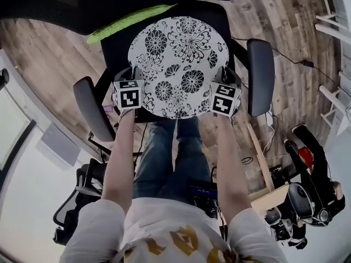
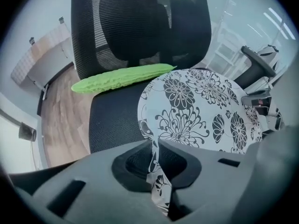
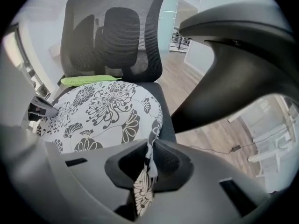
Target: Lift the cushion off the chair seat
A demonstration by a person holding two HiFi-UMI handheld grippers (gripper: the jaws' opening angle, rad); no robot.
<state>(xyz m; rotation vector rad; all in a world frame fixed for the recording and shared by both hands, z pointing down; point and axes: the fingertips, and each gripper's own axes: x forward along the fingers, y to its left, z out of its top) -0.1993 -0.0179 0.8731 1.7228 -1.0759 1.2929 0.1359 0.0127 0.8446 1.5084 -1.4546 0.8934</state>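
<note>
While we looked down from the head view, the round black-and-white flowered cushion (image 1: 178, 64) lay on the black mesh chair seat (image 1: 118, 48), covering most of it and leaning toward the seat's 3 o'clock side. We held the cushion by its near rim at two places. The left hand-held gripper (image 2: 154, 146) was clenched on the rim at about 8 o'clock of the cushion; in the left gripper view its jaws stood nearly together, with a fold of the flowered fabric pinched between them and trailing down past the pads. The right hand-held gripper (image 3: 149, 149) grasped the rim at about 4 o'clock in the same way, a strip of the patterned cloth squeezed between its jaws. Both hand-held grippers pointed steeply down, their marker cubes facing up at us.

A long, bumpy green gourd-shaped thing (image 2: 124, 77) lay across the seat at the foot of the mesh backrest (image 2: 135, 27), at about 11 o'clock of the cushion in the head view, its near end just beside the cushion's far rim. The two armrests stood to either side, one (image 1: 93, 107) at 9 o'clock and one (image 1: 260, 75) at 3 o'clock. Our jeans-clad legs (image 1: 175, 158) stood at 6 o'clock of the chair, on the wood-plank floor (image 1: 296, 37).
</note>
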